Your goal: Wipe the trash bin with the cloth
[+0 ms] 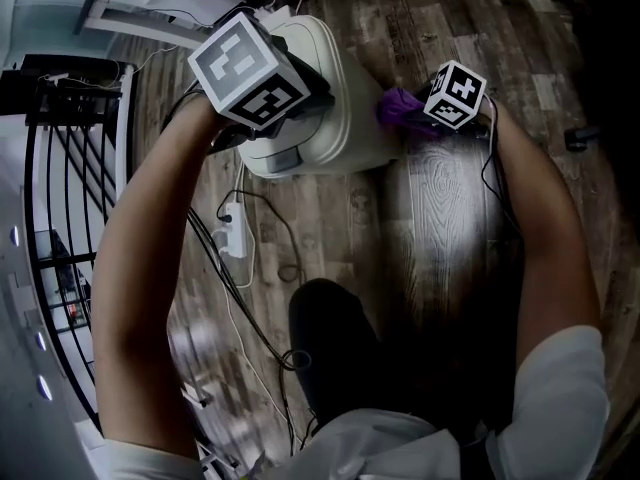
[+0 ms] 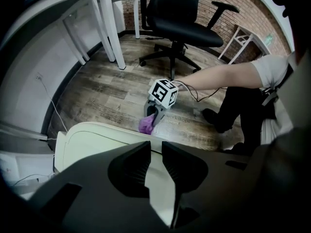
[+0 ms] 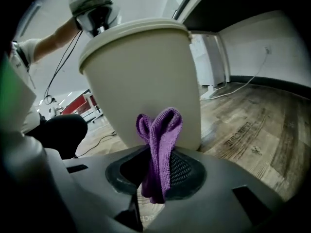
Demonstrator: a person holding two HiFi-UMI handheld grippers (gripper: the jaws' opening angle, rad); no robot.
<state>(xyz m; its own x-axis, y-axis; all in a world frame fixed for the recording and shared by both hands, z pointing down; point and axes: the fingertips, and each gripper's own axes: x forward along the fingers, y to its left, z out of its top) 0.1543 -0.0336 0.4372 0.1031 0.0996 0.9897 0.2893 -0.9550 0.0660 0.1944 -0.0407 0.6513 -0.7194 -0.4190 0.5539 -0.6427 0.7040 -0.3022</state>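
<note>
A cream trash bin (image 1: pixel 350 98) with a closed lid stands on the wood floor. My left gripper (image 1: pixel 265 93) points straight down onto its lid (image 2: pixel 97 140). Its jaws are nearly together with only a slim gap, and I see nothing separate between them (image 2: pixel 155 147). My right gripper (image 1: pixel 440 108) is shut on a folded purple cloth (image 1: pixel 400 108), which stands up between its jaws (image 3: pixel 158 152). The cloth (image 3: pixel 163 130) is held against the lower side wall of the bin (image 3: pixel 141 81). The left gripper view shows the cloth (image 2: pixel 145 125) just beyond the lid's far edge.
A white power strip (image 1: pixel 233 230) with trailing cables lies on the floor in front of the bin. A black wire rack (image 1: pixel 60 218) stands at the left. A black office chair (image 2: pixel 180 23) and white desk legs (image 2: pixel 109 28) stand beyond the bin. My dark shoe (image 1: pixel 330 338) is nearby.
</note>
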